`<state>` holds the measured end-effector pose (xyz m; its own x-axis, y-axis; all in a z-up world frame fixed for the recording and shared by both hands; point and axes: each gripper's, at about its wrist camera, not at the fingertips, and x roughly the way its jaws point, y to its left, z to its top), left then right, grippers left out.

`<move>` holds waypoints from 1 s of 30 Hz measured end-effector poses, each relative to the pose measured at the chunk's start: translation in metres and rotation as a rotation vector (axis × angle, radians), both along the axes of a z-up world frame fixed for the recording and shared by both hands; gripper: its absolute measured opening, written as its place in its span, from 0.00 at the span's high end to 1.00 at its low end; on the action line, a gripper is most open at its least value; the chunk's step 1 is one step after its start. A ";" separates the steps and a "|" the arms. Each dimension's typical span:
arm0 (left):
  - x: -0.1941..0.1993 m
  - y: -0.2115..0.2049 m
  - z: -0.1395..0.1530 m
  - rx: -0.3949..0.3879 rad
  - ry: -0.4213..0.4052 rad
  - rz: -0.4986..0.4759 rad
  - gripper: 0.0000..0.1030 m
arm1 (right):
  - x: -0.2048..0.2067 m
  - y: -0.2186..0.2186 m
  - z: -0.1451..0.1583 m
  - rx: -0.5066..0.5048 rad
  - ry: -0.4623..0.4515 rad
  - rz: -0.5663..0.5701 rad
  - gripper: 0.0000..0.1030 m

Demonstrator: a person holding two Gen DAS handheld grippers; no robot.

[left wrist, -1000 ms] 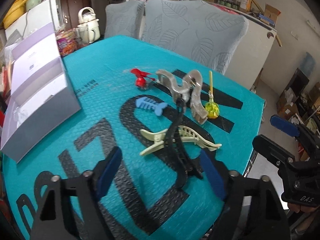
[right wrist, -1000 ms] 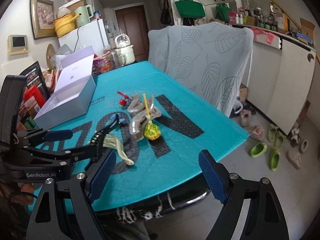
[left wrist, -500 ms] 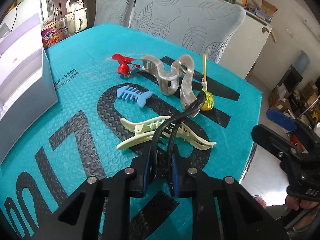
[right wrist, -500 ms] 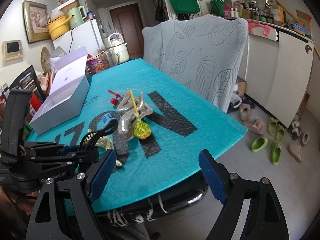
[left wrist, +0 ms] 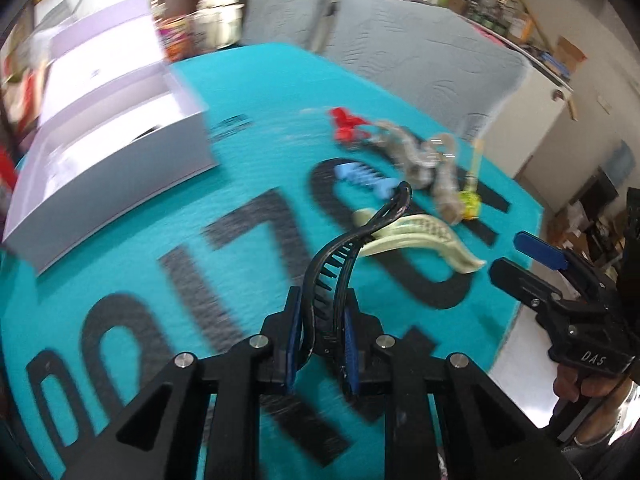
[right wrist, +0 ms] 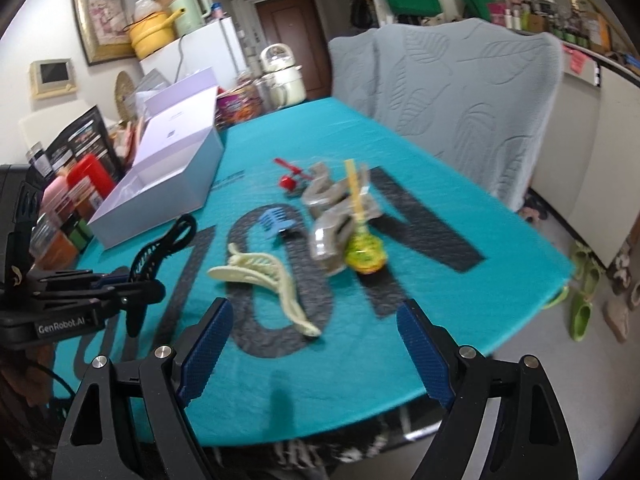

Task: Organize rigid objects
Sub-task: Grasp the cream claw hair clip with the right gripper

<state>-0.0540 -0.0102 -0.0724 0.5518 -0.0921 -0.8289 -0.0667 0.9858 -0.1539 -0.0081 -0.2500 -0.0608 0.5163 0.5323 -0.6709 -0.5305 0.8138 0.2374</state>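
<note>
Teal bench (right wrist: 460, 208): black hair clip (left wrist: 352, 248) clamped in left tongs (left wrist: 320, 344); right tongs (right wrist: 312, 344) held wide apart, empty, white box (right wrist: 168, 184) at 10 o'clock.

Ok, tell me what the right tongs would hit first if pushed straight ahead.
Probably the cream hair clip: it lies on the table just ahead of the open right tongs. Depth is unclear.

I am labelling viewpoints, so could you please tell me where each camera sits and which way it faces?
Left wrist: on the left gripper, looking across the teal table toward the white box; it is shut on the black hair clip, right gripper alongside.
Right wrist: on the open right gripper, facing the grey chair.
Both show the cream clip.
</note>
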 end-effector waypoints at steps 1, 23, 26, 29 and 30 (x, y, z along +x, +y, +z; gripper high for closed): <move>-0.003 0.008 -0.001 0.002 0.006 0.020 0.82 | 0.000 0.005 -0.002 0.001 0.004 0.013 0.19; -0.018 0.056 -0.015 0.024 0.054 0.131 0.82 | 0.019 0.069 -0.021 -0.121 -0.036 0.101 0.47; -0.014 0.055 -0.015 0.046 0.049 0.124 0.82 | 0.018 0.071 -0.022 -0.146 -0.054 0.098 0.58; -0.012 0.054 -0.016 0.057 0.034 0.121 0.82 | 0.017 0.071 -0.022 -0.173 -0.075 0.086 0.77; -0.012 0.054 -0.016 0.055 0.030 0.121 0.82 | 0.018 0.070 -0.022 -0.172 -0.074 0.077 0.80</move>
